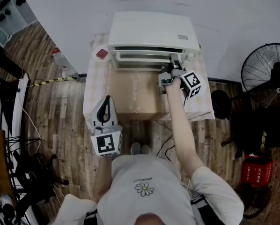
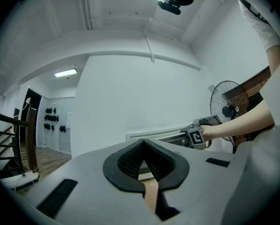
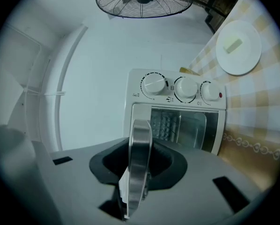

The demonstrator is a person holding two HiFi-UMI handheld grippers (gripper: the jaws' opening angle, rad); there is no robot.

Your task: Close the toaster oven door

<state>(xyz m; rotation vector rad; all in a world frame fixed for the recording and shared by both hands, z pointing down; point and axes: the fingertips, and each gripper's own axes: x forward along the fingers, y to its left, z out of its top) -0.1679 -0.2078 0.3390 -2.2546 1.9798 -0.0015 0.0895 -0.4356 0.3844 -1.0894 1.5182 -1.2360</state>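
The white toaster oven [image 1: 151, 32] stands at the back of the table, and its three knobs [image 3: 177, 88] and open cavity [image 3: 182, 128] show in the right gripper view. Its door [image 1: 142, 60] hangs partly open toward me. My right gripper [image 1: 173, 68] is shut on the door's metal handle [image 3: 139, 163], near the handle's right end. My left gripper [image 1: 106, 103] hovers over the table's front edge, level, jaws shut on nothing [image 2: 142, 146], well apart from the oven [image 2: 154, 135].
A checked cloth covers the table [image 1: 95, 93], with a brown mat [image 1: 133, 95] in front of the oven. A small white plate [image 1: 101, 54] sits left of the oven. A black fan [image 1: 266, 69] stands at the right, a red object [image 1: 257, 170] lies on the floor, a railing [image 1: 4, 107] runs at the left.
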